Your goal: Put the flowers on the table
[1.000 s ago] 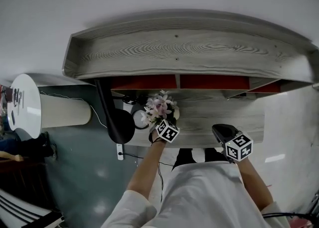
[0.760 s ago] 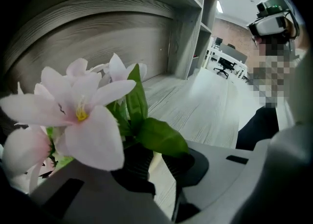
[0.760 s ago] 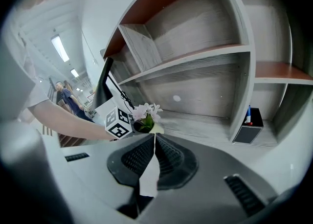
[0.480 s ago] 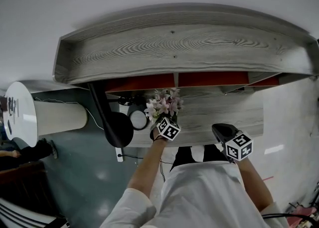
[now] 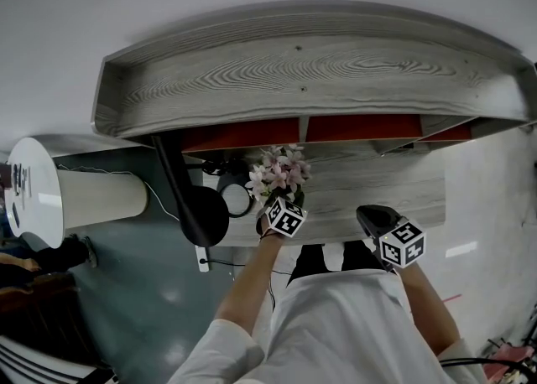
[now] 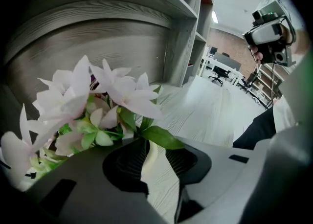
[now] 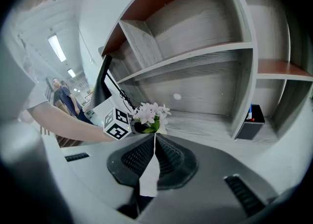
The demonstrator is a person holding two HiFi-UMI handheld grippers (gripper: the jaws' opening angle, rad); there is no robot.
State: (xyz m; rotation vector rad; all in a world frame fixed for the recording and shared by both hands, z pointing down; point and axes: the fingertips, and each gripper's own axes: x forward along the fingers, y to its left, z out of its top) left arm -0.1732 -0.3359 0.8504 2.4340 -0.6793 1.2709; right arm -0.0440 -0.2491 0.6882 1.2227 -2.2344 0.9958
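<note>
left gripper jaws are opening, the flowers just ahead of them with the stem in the gap, unpinched. the bunch looks set down on the desk, left of middle, under the shelf unit. right gripper waits at the near edge, jaws together, empty. only the pull-back looks left.

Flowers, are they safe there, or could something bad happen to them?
1. The left gripper is opening its jaws, but a green leaf of the flowers hangs right over them. Pulling back carelessly might snag it and tip the bunch over on the table.
2. A round white thing sits close beside the flowers, so a sideways swing of the gripper could knock into it.
</note>
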